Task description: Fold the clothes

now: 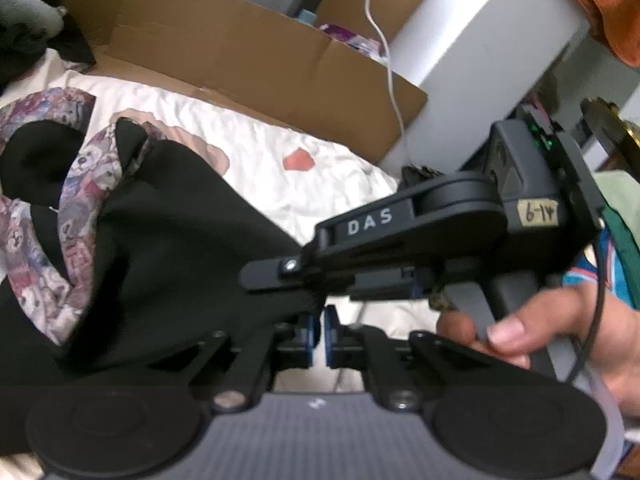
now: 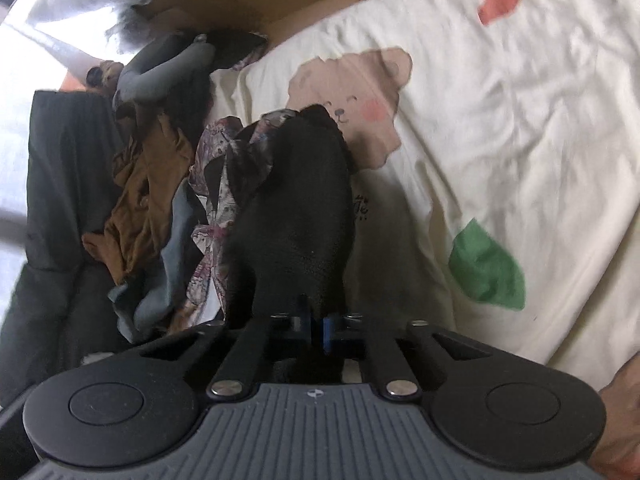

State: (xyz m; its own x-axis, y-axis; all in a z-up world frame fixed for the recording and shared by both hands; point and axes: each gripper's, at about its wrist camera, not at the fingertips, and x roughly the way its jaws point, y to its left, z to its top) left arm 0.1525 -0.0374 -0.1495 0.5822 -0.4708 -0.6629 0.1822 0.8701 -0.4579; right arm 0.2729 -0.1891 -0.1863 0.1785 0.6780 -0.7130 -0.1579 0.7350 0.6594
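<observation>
I see the cream bedsheet printed with a bear and coloured patches (image 2: 500,128) spread over the bed, a brown cardboard box (image 1: 248,52) along its far edge. On it lies the black garment with floral-patterned trim (image 1: 168,232), raised at one edge. My left hand-held gripper (image 1: 322,334) is closed on that edge; my right hand-held gripper (image 2: 318,330) is clamped on the same black cloth. A heap of brown and grey clothes (image 2: 148,200) sits just beside it.

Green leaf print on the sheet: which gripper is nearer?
Right. The right gripper, shut on the black garment, sits just beside the green leaf print. The left gripper view doesn't show it.
</observation>
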